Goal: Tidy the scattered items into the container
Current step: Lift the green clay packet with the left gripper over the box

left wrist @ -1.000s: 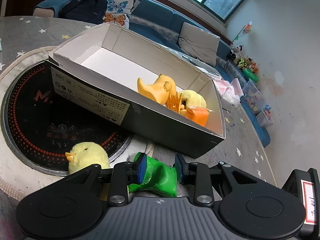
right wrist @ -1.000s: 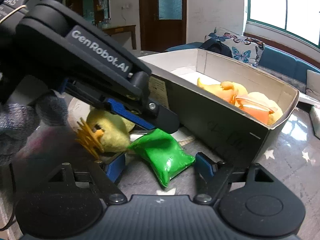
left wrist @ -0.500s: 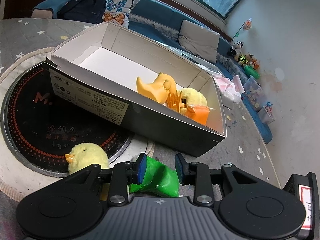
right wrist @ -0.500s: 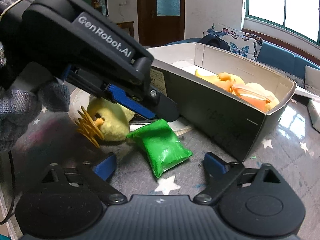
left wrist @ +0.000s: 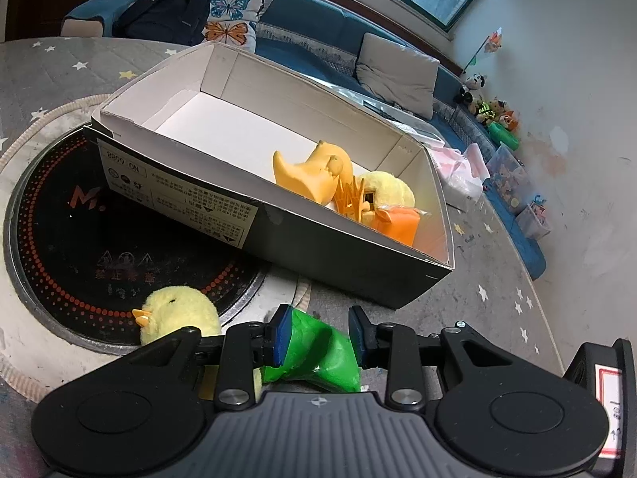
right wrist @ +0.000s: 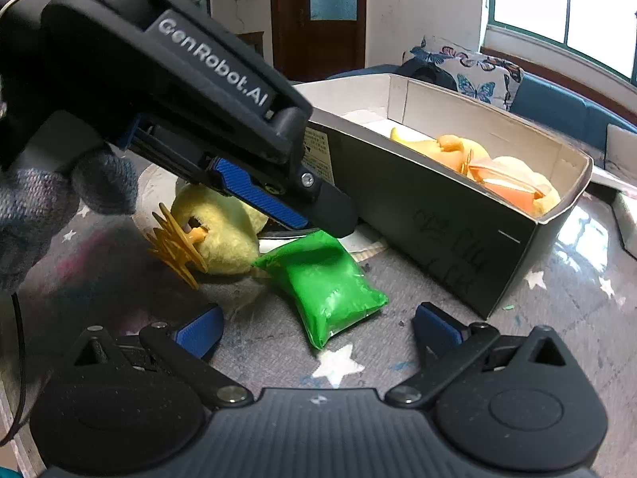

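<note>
1. Since the earlier frames, the right tongs (right wrist: pixel 316 330) have just been opening and now stand wide, with the soft green plastic pouch (right wrist: pixel 324 279) lying between their blue pads but untouched by them.
2. Left tongs (left wrist: pixel 318 328) are narrow and clamp the same green pouch (left wrist: pixel 314 352) between their blue pads; in the right wrist view their tip sits on the pouch's far end.
3. That pouch rests on the grey star-printed bench (right wrist: pixel 565 310), just in front of the container and outside it.
4. Just beside the pouch lies a fluffy yellow plush chick (left wrist: pixel 175 312), with an orange spiky plastic clip (right wrist: pixel 175 245) at its near side.
5. A grey-gloved hand (right wrist: pixel 47 207) holds the left tool.
6. Beyond these sits the long black cardboard box with a white inside (left wrist: pixel 338 255), partly over a round black hob plate (left wrist: pixel 79 247).
7. Inside its right end lie an orange rubber duck (left wrist: pixel 310 175), another yellow plush (left wrist: pixel 388 191) and an orange pouch (left wrist: pixel 400 225).
8. A blue sofa with butterfly cushions (left wrist: pixel 310 28) stands behind.
</note>
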Available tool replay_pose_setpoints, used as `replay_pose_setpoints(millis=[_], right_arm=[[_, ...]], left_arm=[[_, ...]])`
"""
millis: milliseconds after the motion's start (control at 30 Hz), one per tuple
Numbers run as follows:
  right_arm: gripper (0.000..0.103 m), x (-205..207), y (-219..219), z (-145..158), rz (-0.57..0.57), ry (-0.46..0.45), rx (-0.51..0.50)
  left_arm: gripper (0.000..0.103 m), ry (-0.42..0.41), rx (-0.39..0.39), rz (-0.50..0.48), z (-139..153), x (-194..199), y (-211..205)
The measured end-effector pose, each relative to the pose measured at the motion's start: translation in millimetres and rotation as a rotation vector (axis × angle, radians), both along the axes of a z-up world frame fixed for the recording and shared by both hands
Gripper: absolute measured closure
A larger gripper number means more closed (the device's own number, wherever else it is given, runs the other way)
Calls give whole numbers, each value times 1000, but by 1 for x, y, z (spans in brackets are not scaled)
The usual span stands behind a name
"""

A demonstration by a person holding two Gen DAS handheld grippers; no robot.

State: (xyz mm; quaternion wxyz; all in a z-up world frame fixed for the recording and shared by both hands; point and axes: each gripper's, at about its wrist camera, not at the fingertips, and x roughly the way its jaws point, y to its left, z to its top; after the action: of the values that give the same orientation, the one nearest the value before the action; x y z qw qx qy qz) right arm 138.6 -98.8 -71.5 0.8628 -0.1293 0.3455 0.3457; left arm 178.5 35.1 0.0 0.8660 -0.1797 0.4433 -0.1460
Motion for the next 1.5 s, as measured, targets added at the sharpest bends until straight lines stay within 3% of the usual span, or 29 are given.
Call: replay_pose_setpoints(millis=[500,667,833,1033,1167,1267,1500], right_arm=[[2,4,-5,10,30,-60,8],[16,9,1,12,83,-56,-5],[23,12,6,11,96,-43,2],[48,10,5,11,79,-42,-7],[58,7,3,11,75,-42,-19],[62,2,1,12,55,-39,-27],[63,-7,-7,13,24,-26,-21]], left_arm=[[69,14,4,-6,5,3,3],[69,29,9,1,3,7,6],[69,40,19,-3,2,8,6],[69,54,19,-17,-1,10,4],[69,50,15,-29,0,10,0],[68,46,15,-49,0,9,-4],[68,54,55,-78,0,12,-13]])
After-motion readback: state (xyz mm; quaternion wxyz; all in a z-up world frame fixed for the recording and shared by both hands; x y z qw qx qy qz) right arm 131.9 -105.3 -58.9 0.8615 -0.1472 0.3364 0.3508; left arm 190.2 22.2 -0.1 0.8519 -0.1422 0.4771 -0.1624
